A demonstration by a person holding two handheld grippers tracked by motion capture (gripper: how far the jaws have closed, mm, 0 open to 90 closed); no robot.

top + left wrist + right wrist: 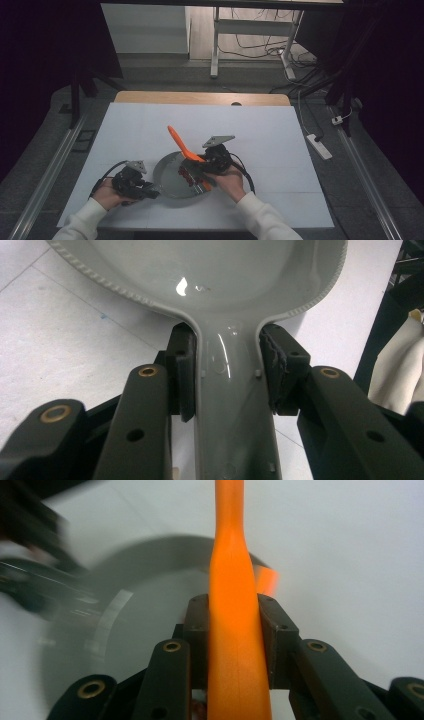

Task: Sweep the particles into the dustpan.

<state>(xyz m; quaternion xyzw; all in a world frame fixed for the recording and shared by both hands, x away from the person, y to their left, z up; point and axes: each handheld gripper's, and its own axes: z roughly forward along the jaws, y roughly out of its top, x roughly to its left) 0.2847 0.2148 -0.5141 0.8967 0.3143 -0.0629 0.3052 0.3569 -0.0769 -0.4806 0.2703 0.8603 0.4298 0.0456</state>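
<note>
I have the left gripper (pixel 150 191) at the lower left of the high view, pinching the handle of the grey pan (pixel 167 175), which sits low in the middle of the white table (pixel 260 130). The handle's long axis runs from the pan's bowl down-left toward my left hand (pixel 107 196). My right gripper (pixel 204 176) is clamped on the orange spatula (pixel 181 144); its long axis slants from the pan up-left, free end toward the upper left. The left gripper view shows the pads (pixel 184 372) squeezing the handle's neck and the pan's beaded rim, too small to see from above. The right gripper view shows the spatula (pixel 235 620) running straight up between its jaws, with the pan blurred behind.
</note>
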